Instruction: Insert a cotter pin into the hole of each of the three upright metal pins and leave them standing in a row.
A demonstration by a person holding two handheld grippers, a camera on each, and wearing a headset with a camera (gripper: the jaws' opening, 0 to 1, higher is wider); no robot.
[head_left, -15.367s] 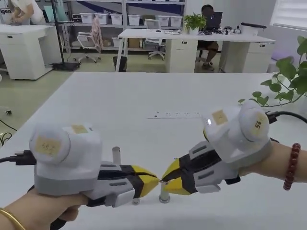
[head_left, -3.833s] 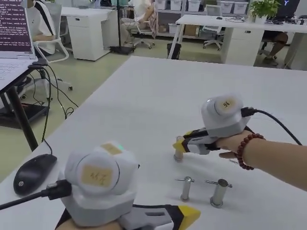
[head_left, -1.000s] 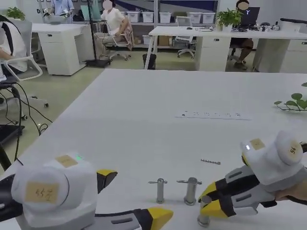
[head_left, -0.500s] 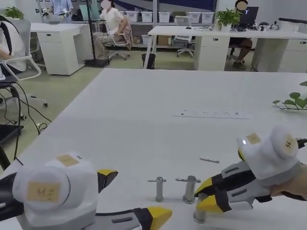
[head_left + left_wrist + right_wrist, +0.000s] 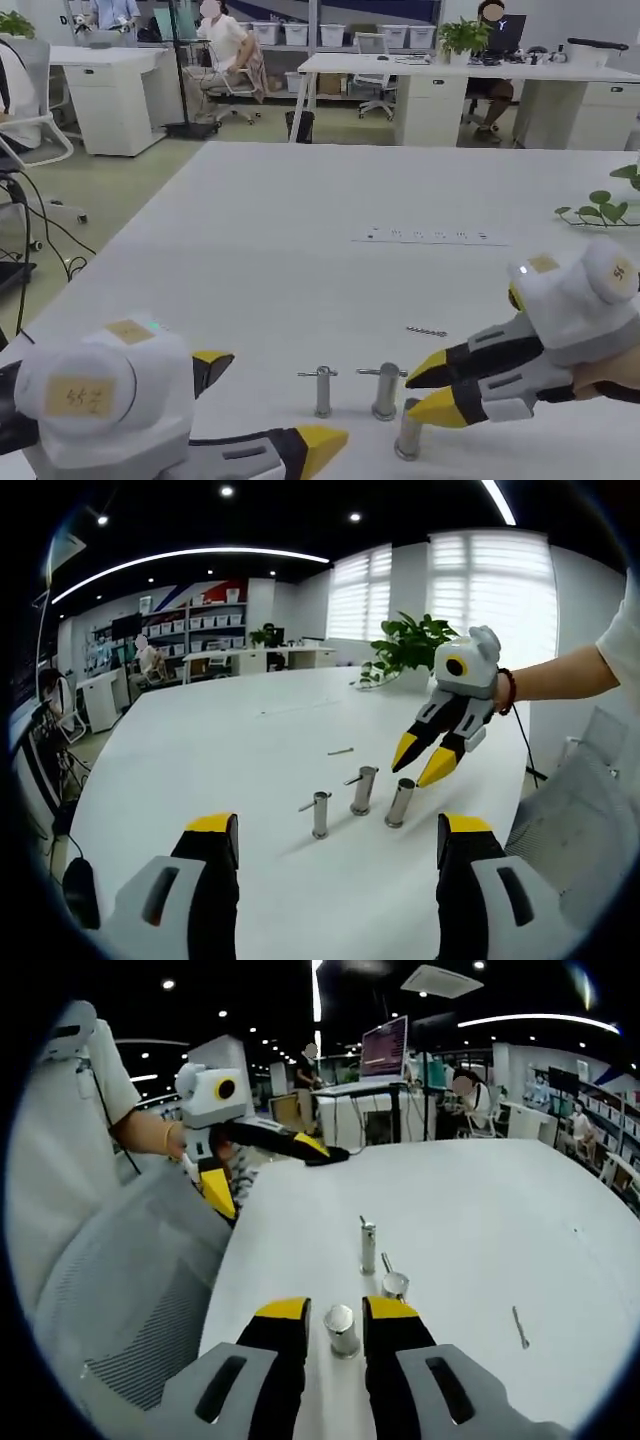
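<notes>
Right gripper had released the 3rd metal pin since approx. 1 s prior, jaws parted just above it, leaving it upright on the table beside a fitted pin but unpinned (spare cotter pin lay loose nearby); left gripper spread, empty.

Head view bright, even office light; white bench evenly lit, no hard glare, far bg slightly soft. Left gripper view: daylight thru window blinds, nearly blown out; ceiling spots & curved strip light on dark ceiling. Faint soft shadows at foot of metal pins. Strong fisheye bend twd edges of both gripper views. No obvious motion blur.
</notes>
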